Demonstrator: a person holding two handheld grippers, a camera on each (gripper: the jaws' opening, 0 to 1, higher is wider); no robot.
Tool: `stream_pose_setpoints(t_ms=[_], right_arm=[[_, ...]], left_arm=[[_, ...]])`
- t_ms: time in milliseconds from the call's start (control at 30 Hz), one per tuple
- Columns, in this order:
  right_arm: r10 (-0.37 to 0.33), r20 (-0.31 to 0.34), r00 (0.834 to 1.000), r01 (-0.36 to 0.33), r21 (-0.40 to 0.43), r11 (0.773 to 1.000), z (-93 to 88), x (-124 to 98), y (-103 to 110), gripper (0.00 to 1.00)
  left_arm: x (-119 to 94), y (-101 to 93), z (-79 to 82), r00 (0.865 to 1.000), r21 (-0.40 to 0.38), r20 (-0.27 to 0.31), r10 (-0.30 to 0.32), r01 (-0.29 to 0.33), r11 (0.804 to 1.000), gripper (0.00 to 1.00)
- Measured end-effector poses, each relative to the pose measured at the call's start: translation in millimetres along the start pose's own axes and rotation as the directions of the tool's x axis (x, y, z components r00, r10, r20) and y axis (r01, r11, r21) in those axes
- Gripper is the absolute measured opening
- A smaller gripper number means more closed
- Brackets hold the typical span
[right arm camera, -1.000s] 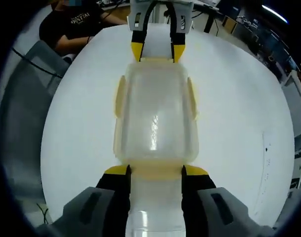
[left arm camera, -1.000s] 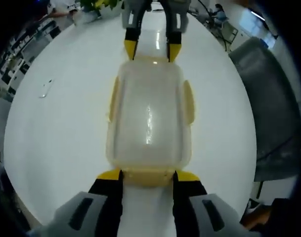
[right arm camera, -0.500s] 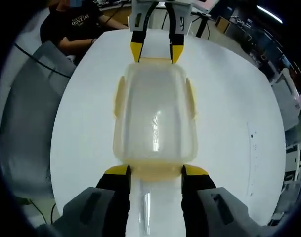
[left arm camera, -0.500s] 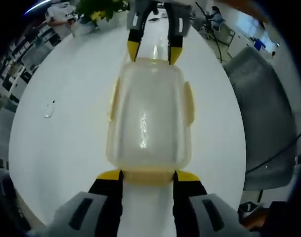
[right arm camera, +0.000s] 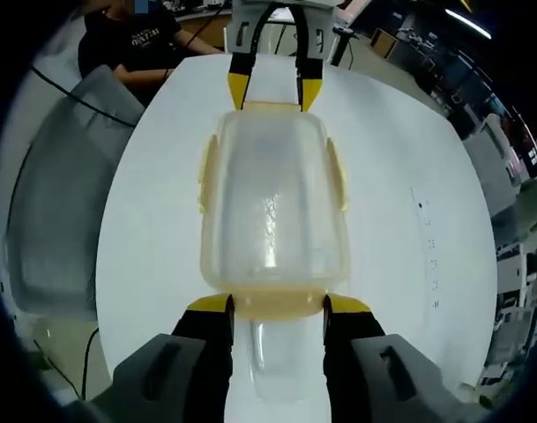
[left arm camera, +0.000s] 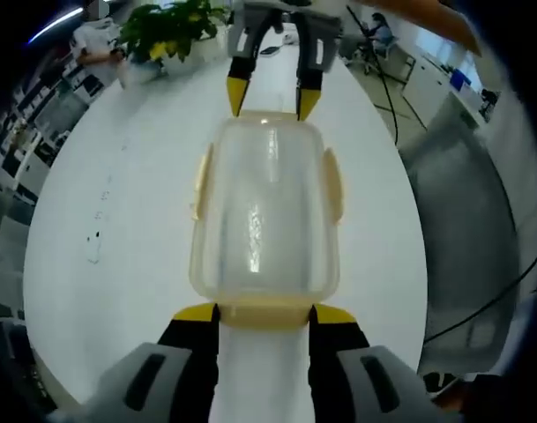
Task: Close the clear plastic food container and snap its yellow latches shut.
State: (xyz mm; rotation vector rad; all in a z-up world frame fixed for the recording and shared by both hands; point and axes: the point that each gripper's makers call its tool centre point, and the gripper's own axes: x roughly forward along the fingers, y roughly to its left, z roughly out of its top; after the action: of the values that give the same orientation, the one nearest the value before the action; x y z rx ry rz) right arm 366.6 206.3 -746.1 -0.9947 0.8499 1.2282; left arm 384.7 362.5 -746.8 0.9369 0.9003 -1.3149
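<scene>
- Clear plastic container (left arm camera: 264, 211), lid on, sits mid-table (left arm camera: 118, 220), lengthwise between our grippers.
- We have left gripper (left arm camera: 264, 314) and right gripper (right arm camera: 278, 305) each spread wide, tips bracketing an end latch, gripping nothing.

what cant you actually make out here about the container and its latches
- Left gripper view: the near end latch of the container sits between the left gripper tips; whether it is snapped is unclear.
- Right gripper view: the same holds for the right gripper.
- Both views: side latches are seen edge-on, lock state unreadable.
- Contents: the cloudy lid and glare hide them.
</scene>
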Motion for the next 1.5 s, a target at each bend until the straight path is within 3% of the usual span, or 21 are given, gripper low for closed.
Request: stream_pose_setpoints(t_ms=[300,433,900,1167,1267,1500], right_arm=[[-0.013,-0.023,1.000,0.013,0.006,1.000,-48.9,-16,-10,0.34],[-0.020,0.007,1.000,0.020,0.034,0.999,-63.6,-20,-18,0.34],[-0.015,-0.003,1.000,0.015,0.010,1.000,-111.4,-24,-33,0.34],[-0.013,0.000,1.000,0.013,0.007,1.000,-129.5,-14,-36,0.34],[-0.007,0.002,1.000,0.007,0.006,1.000,-132.1,-12,-34,0.34],[-0.004,0.010,1.000,0.004,0.029,1.000,-135.6,-9,-30,0.35]], left_arm=[[20,0.4,44.5,1.000,-0.032,0.004,-0.023,0.023,0.999,0.34],[32,7.6,56.4,1.000,-0.017,-0.007,-0.003,0.003,1.000,0.34],[62,16.7,97.0,1.000,-0.001,-0.023,-0.008,0.008,1.000,0.34],[72,18.0,105.7,1.000,-0.014,-0.005,-0.023,0.023,1.000,0.34],[75,15.2,111.3,1.000,-0.010,0.015,-0.025,0.025,1.000,0.34],[75,14.5,109.8,1.000,-0.006,0.002,-0.022,0.022,1.000,0.34]])
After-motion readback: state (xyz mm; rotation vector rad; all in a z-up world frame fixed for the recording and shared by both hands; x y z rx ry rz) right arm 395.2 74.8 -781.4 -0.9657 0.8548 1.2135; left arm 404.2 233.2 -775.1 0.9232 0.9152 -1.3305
